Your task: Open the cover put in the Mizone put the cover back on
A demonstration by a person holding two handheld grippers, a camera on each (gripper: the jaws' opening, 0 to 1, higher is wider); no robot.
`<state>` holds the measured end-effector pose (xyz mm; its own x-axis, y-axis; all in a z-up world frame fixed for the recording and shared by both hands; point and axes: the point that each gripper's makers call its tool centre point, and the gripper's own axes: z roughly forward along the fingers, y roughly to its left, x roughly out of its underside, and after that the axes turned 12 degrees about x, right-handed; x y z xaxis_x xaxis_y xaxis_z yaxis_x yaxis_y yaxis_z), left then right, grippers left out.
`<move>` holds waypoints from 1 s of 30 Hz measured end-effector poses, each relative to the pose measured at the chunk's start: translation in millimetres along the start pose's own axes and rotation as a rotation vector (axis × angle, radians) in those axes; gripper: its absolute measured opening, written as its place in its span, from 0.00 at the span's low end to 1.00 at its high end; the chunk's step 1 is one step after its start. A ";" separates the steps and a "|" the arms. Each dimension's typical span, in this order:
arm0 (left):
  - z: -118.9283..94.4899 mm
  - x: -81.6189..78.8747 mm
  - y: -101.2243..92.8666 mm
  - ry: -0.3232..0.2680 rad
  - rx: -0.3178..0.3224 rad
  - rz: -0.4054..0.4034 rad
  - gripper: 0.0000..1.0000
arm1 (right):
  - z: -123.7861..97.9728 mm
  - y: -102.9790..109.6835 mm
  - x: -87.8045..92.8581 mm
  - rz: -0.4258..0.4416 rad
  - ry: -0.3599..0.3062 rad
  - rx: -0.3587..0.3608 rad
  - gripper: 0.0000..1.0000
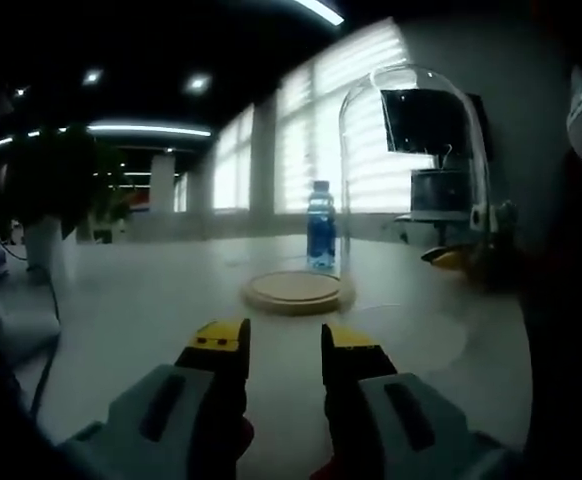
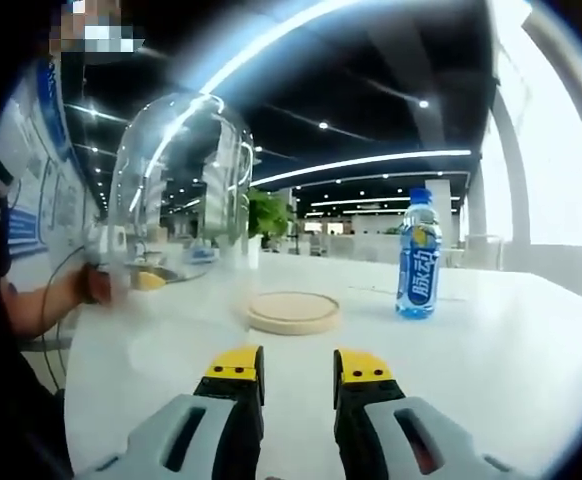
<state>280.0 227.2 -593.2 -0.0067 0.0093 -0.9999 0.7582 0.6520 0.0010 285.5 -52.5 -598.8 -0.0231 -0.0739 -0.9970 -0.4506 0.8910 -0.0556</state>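
**Bottle stands upright, past the bare base, nearer the right claw's line**

Nearest the lens in the right gripper view, the right gripper (image 2: 298,372) has its yellow-tipped jaws apart with nothing between them, hanging over the white table (image 2: 491,360). Just ahead at 12 o'clock lies the round wooden base (image 2: 293,311), bare. Beyond it, at about 1 o'clock, the Mizone bottle (image 2: 417,255) stands upright on the table, long axis vertical, well apart from the base. At 10 o'clock the clear glass cover (image 2: 181,190) is off the base and looks to be held aloft by a person's hand (image 2: 96,285) near its lower edge; whether it touches the table I cannot tell.

Low in the left gripper view, the left gripper (image 1: 285,345) likewise has its jaws apart and empty. The base (image 1: 296,291) sits at 12 o'clock, the bottle (image 1: 320,226) straight behind it, and the cover (image 1: 416,170) at 1 o'clock.

My judgement: the cover is open and the bottle comes next. From the left claw the base lies between claw and bottle; the right claw has an open path and so seems the better placed, taking the bottle from the side across its upright axis.
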 end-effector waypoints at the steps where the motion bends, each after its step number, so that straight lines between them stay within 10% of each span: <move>1: 0.1 0.2 -0.1 0.001 0.001 0.000 0.24 | 0.1 0.5 0.3 -0.004 0.003 0.003 0.20; 30: -1.6 -2.0 -0.5 -0.013 0.007 0.000 0.24 | 30.4 -13.2 -31.6 -0.039 -0.005 0.059 0.21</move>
<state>278.6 228.1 -591.1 0.0016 -0.0002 -1.0000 0.7630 0.6464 0.0011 319.3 -48.3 -568.2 -0.0019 -0.1073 -0.9942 -0.3975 0.9124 -0.0977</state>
